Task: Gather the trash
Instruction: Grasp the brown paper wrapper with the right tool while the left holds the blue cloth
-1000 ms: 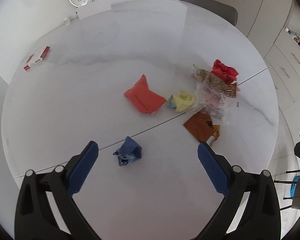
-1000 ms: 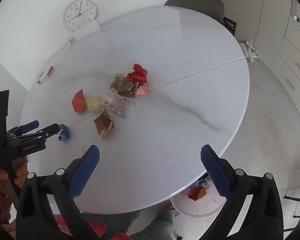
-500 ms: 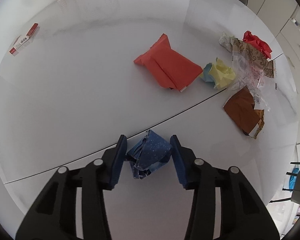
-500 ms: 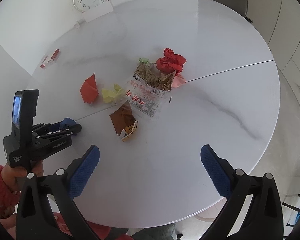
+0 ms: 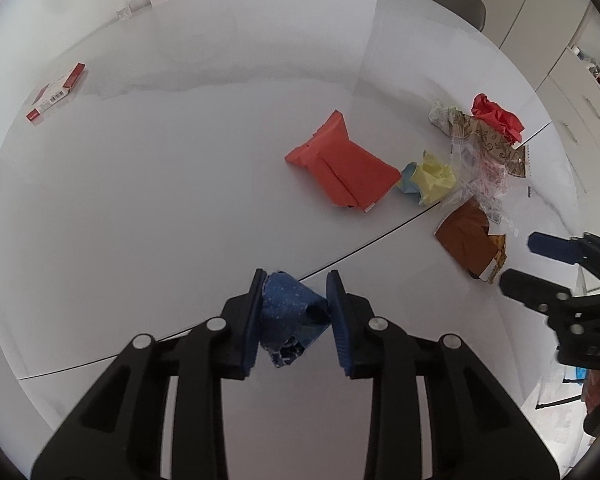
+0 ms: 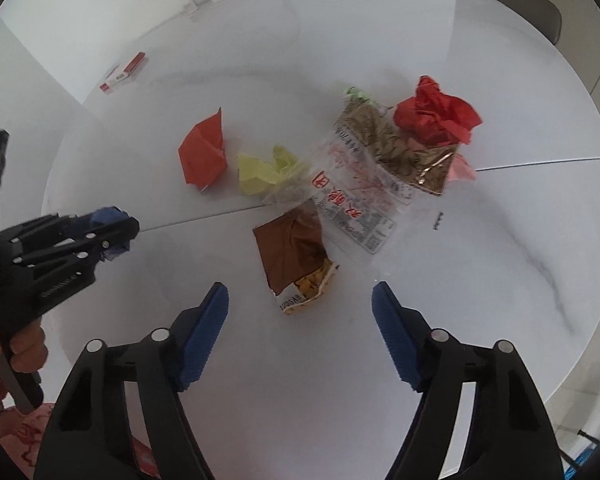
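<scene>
Blue crumpled wrapper [image 5: 290, 314] now sits pinched in my left gripper [image 5: 296, 318], whose jaws have just closed, ready for binning, while beside it my right gripper [image 6: 300, 334], spread but narrowing, nears the brown snack packet [image 6: 296, 256].

Both views are evenly and brightly lit by soft, diffuse light. The glossy white tabletop [image 5: 180, 184] carries pale reflections and mild glare across its far half. Shadows beneath the wrappers are faint. Fisheye distortion bends the tabletop's rim; dark vignetting fills the corners. The near tongs [image 6: 300, 332] look slightly soft.
</scene>
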Motion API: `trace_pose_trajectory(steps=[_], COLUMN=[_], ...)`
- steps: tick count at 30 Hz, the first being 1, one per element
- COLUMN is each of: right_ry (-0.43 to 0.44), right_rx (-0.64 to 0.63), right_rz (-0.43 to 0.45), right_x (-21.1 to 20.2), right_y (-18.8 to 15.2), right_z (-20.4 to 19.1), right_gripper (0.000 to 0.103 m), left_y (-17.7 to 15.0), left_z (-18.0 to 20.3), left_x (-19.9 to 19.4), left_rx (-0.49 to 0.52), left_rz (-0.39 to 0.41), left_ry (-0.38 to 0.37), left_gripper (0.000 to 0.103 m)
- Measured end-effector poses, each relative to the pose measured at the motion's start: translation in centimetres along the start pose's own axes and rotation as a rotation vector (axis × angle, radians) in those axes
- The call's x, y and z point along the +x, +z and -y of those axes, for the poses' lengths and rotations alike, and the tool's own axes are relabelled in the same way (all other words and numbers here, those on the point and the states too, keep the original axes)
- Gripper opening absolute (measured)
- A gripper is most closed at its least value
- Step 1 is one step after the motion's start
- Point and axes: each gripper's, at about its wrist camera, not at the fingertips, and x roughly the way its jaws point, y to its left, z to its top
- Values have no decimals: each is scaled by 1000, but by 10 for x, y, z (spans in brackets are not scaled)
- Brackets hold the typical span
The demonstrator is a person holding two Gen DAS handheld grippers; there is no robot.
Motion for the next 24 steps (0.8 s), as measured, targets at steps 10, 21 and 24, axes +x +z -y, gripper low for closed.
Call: trace_pose_trajectory(steps=[10,21,24], right_ry=[-75,-106,-76], right_rx=[-91,-114,-91], right_rz=[-42,-48,-44], right_x=[36,35,31], right_y=[21,20,17], right_z=[-21,-15,-14], right_gripper=[56,27,26], left_y=[-7,-8,-8], left_z=[-7,-5,-2], left_x=[-15,-18,-21], left_rx=[-16,-4,2], left_rz=[33,38,44], left_ry=[-36,-38,-42], left_gripper=[30,30,30])
